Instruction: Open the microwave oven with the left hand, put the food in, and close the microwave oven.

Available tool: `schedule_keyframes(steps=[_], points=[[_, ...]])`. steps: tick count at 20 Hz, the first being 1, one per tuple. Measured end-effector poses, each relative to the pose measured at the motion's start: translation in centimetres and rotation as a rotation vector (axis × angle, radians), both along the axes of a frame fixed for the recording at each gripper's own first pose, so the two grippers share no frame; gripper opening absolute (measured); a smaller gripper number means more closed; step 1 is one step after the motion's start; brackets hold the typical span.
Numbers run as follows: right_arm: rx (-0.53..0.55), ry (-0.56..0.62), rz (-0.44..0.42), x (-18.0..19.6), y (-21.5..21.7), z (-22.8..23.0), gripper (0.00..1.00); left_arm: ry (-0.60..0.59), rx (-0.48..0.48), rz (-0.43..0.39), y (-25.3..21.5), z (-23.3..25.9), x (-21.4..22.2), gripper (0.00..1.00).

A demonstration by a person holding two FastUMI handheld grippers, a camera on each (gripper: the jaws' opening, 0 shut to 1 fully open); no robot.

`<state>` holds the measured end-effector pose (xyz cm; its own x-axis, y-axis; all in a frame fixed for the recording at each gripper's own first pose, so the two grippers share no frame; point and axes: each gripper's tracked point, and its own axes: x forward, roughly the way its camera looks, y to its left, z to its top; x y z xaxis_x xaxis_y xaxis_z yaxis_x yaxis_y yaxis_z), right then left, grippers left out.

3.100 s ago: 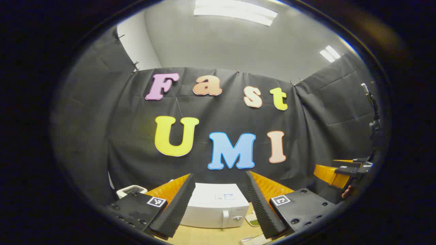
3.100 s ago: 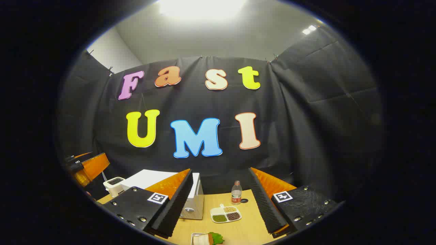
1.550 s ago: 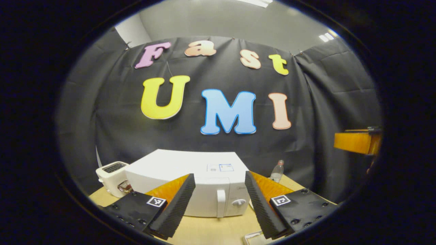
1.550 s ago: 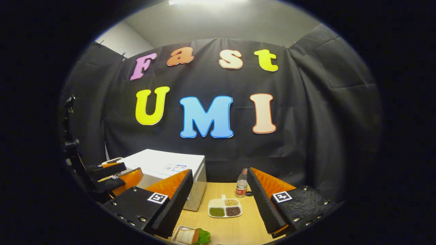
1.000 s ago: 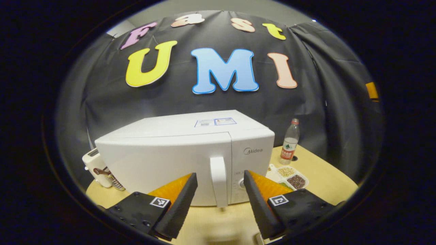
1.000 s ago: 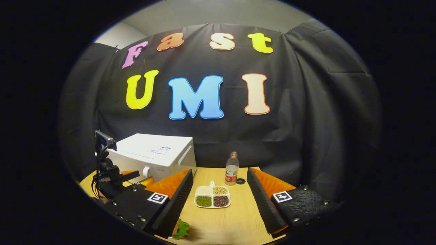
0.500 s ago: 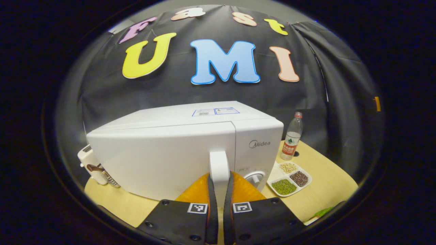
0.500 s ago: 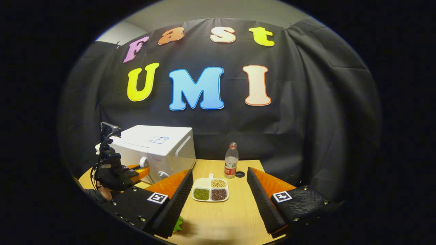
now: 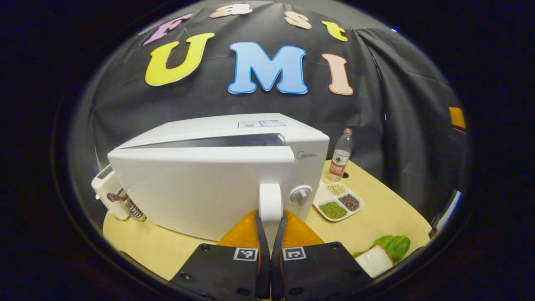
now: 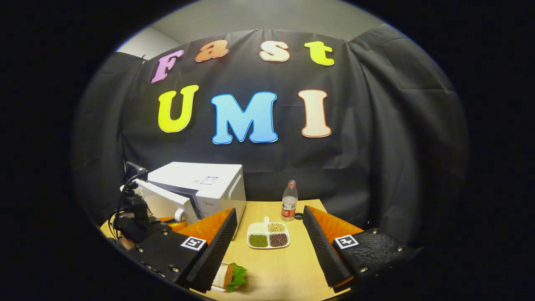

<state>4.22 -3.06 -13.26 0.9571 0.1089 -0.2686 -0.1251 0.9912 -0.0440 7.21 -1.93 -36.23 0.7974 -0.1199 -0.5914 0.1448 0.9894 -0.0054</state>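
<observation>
The left gripper is clamped on the door handle, both fingers pressed against its sides, and the door stands ajar: a dark gap shows along its top edge where it has swung off the microwave. So the opening step looks begun but not finished; the door needs to swing much wider before anything can go in. Loading the food and closing the door are both left to do.

The right gripper hangs over the table's near edge with its fingers spread apart and nothing between them. The food, a slice of bread with a green leaf on a small dish, lies untouched at the near edge of the table, just beside the right gripper's left finger. Farther in, mid-table, sits a divided tray of beans, and behind it a bottle at the far edge. The microwave is white and boxy, with a round knob right of the handle, and fills the table's far left corner.
</observation>
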Motion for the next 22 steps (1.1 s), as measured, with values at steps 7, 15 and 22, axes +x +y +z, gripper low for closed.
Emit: schedule_keyframes(steps=[7,15,22], points=[[0.009,-0.042,0.037,-2.3,6.9,2.1,0.96,0.052,-0.019,-0.063,4.2,1.8,-8.8,0.07],[0.017,-0.077,0.042,-5.4,12.8,2.8,0.96,0.067,0.017,-0.089,13.2,3.8,-17.5,0.07],[0.027,-0.072,0.06,-7.0,17.7,2.4,0.96,0.041,0.047,-0.056,21.2,4.8,-21.4,0.07]])
